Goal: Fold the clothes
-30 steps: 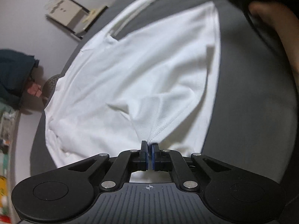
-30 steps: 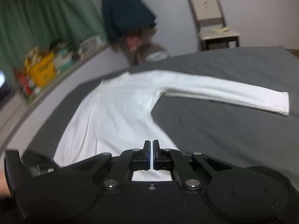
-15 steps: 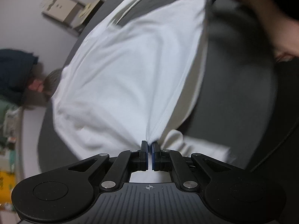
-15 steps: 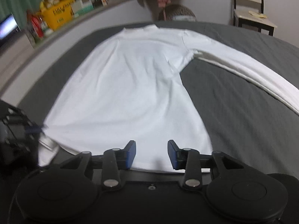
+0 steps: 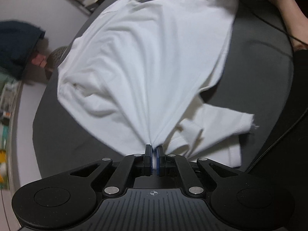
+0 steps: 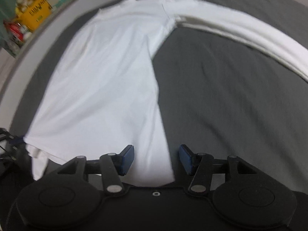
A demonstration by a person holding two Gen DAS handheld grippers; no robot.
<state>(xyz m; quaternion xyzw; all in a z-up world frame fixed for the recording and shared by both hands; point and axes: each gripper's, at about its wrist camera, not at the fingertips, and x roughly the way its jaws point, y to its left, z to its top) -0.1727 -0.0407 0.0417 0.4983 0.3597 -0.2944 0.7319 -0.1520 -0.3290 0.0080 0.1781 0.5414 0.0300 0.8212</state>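
Note:
A white long-sleeved shirt (image 5: 146,61) lies spread on a dark grey bed cover (image 5: 256,73). My left gripper (image 5: 153,150) is shut on a pinch of the shirt's cloth, which rises taut from the bed and fans out from the pads; a folded cuff end lies bunched to its right. In the right wrist view the shirt (image 6: 107,80) stretches away with one sleeve (image 6: 240,27) out to the right. My right gripper (image 6: 156,155) hovers over the shirt's lower right corner, its jaws opening. Cloth lies beneath them, untouched by the pads.
A person's bare arm (image 5: 286,13) reaches in at the top right of the left wrist view, with a thin black cable beside it. A shelf with a yellow box (image 6: 36,13) runs along the bed's far left. A dark garment (image 5: 17,44) hangs by the wall.
My left gripper has pulled the pinched cloth up and over, bunching the shirt's near side. My right gripper has opened, tipped down and dropped closer to the shirt's lower corner.

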